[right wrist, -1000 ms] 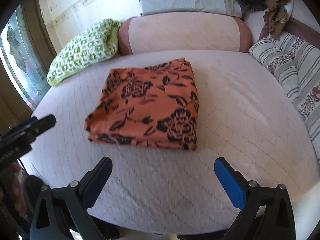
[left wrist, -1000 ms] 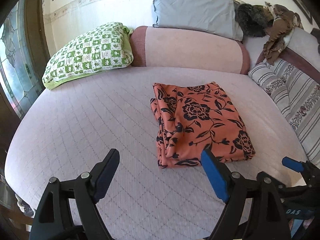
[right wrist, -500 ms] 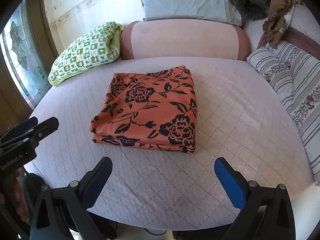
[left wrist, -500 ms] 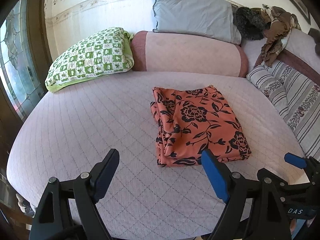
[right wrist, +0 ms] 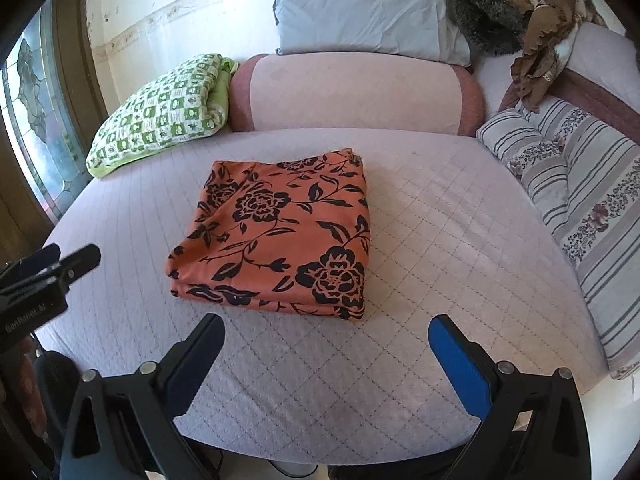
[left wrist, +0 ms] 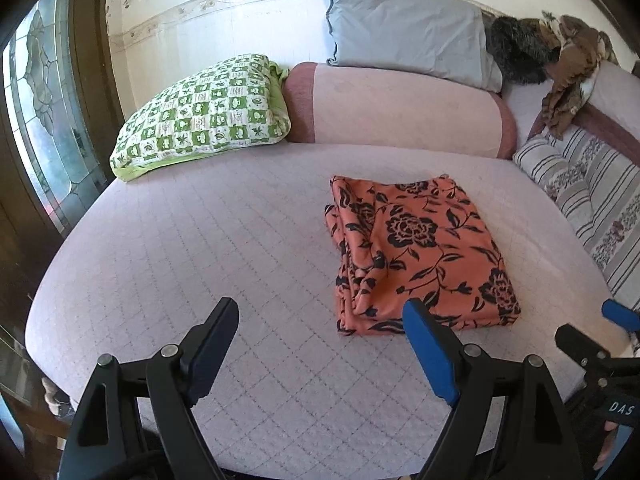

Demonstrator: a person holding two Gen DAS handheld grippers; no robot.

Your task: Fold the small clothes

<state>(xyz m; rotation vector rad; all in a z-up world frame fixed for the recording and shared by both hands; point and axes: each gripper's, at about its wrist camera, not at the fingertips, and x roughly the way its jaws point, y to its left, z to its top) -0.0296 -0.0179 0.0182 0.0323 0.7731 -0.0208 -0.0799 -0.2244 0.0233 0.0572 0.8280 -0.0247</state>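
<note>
An orange cloth with black flowers (left wrist: 416,252) lies folded into a flat rectangle on the quilted bed (left wrist: 200,240); it also shows in the right wrist view (right wrist: 280,232). My left gripper (left wrist: 320,320) is open and empty, held above the bed's near edge, with the cloth just beyond its right finger. My right gripper (right wrist: 326,338) is open and empty, held short of the cloth's near edge. The right gripper's tips show at the far right of the left wrist view (left wrist: 600,328). The left gripper shows at the left edge of the right wrist view (right wrist: 52,268).
A green checked pillow (left wrist: 200,116), a pink bolster (left wrist: 400,108) and a grey pillow (left wrist: 408,28) line the far side. Striped cushions (left wrist: 592,204) run along the right, with a heap of brown clothes (left wrist: 568,60) behind. A stained-glass window (left wrist: 40,120) stands at the left.
Both grippers have drawn back and risen from the bed, so the folded cloth looks smaller and farther. The cloth has not moved. Both stay open.
</note>
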